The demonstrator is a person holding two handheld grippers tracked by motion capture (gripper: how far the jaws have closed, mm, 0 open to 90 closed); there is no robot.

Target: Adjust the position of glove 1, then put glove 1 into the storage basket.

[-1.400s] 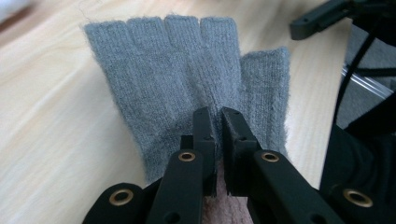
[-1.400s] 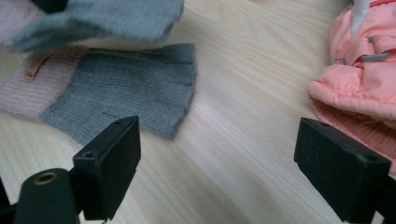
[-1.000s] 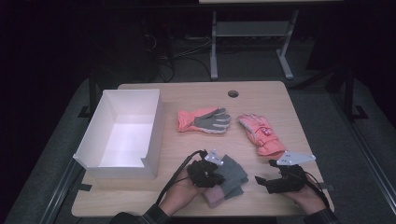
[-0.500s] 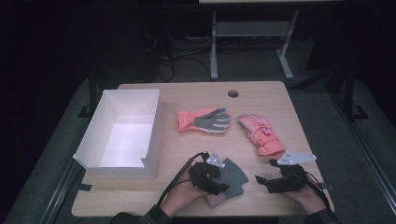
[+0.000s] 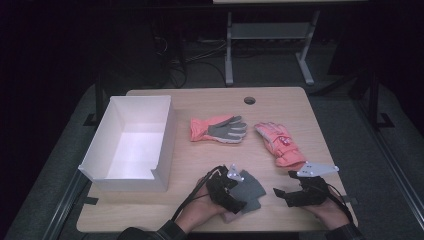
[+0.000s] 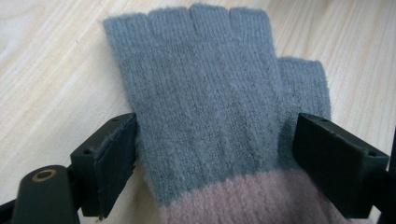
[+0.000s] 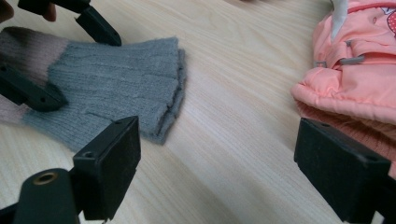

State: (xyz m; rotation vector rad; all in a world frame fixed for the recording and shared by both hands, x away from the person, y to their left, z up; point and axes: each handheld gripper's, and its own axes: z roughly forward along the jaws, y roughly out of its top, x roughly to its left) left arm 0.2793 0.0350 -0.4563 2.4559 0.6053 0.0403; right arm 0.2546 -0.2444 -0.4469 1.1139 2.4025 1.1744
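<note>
A grey knitted fingerless glove [image 5: 251,189] with a pink cuff lies flat near the table's front edge. My left gripper [image 5: 235,194] is open over it. In the left gripper view the glove [image 6: 205,93] lies between the two black jaws, which straddle it just above the cuff, and the gripper [image 6: 215,154] is not closed on it. My right gripper [image 5: 282,184] is open to the glove's right, with bare table between its jaws. In the right gripper view the gripper [image 7: 217,163] has the grey glove [image 7: 116,88] to its left and a coral padded glove [image 7: 364,70] to its right.
A white open box [image 5: 165,145] stands at the table's left. An orange glove with a grey palm [image 5: 218,129] lies mid-table, and the coral padded glove [image 5: 277,143] is to its right. A round cable hole [image 5: 249,100] is near the far edge.
My left gripper has edged a little to the right over the grey glove, and the glove has shifted slightly with it. The right gripper has stayed put.
</note>
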